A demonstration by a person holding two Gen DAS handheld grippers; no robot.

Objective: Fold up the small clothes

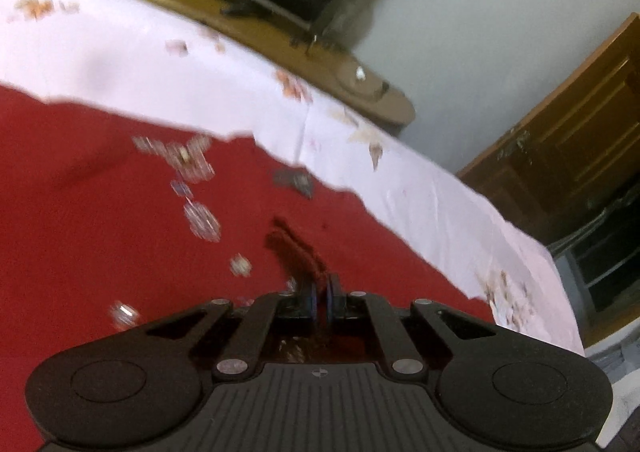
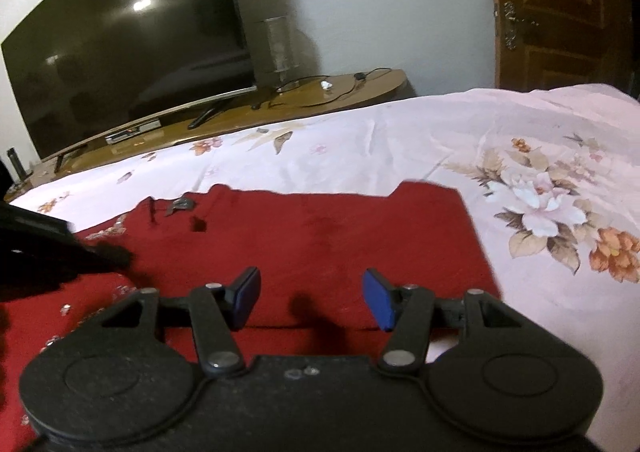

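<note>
A small red garment (image 1: 100, 211) with sparkly decoration lies spread on a floral bedsheet (image 1: 168, 83). It also shows in the right wrist view (image 2: 328, 240). My left gripper (image 1: 320, 296) is shut on a pinched ridge of the red fabric, and the view is blurred. In the right wrist view the left gripper (image 2: 48, 252) appears as a dark shape at the left edge. My right gripper (image 2: 310, 298) is open and empty, its blue pads (image 2: 378, 298) just above the garment's near part.
The white floral bedsheet (image 2: 500, 179) extends to the right and beyond the garment. Past the bed stands a low wooden TV stand (image 2: 320, 91) with a large television (image 2: 128, 47), cables and a lamp. A wooden door (image 2: 560, 11) is at the right.
</note>
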